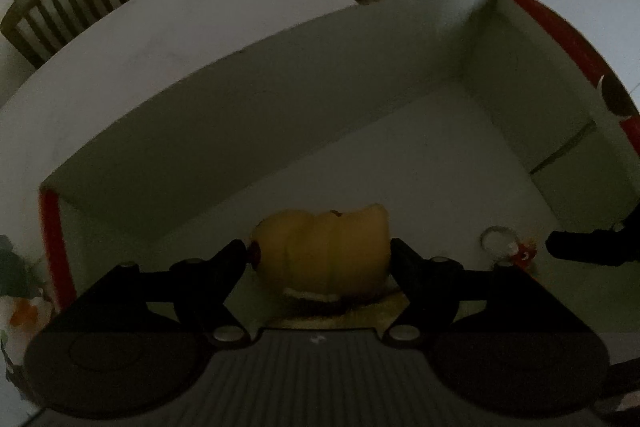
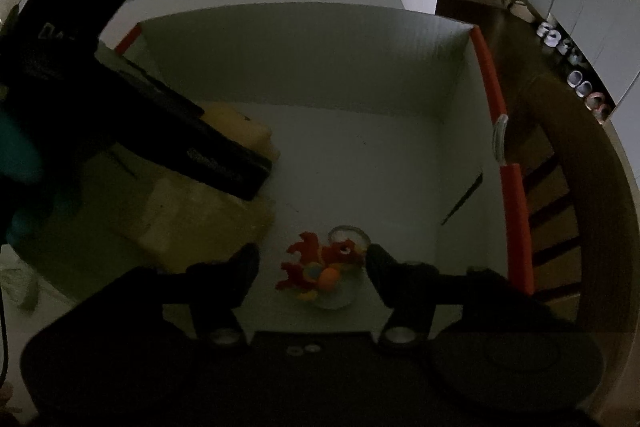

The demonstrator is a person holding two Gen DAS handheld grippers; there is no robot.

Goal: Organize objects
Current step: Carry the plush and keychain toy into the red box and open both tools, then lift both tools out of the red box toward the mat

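Yellow toy (image 1: pixel 324 247), red-orange keychain (image 2: pixel 320 265), white box (image 2: pixel 304 59) with red edges.

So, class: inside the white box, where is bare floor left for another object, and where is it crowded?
Free: the box floor between the far wall, the red-edged side wall and the red toy. Crowded: the corner with the yellow plush item in the left gripper, and around the toy between the right gripper's open fingers.

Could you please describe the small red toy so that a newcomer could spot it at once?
Look inside the white box with red edges. On its floor, near the right wall, lies the toy, between the right tool's fingers. It is red-orange, unlike the larger yellow object opposite.
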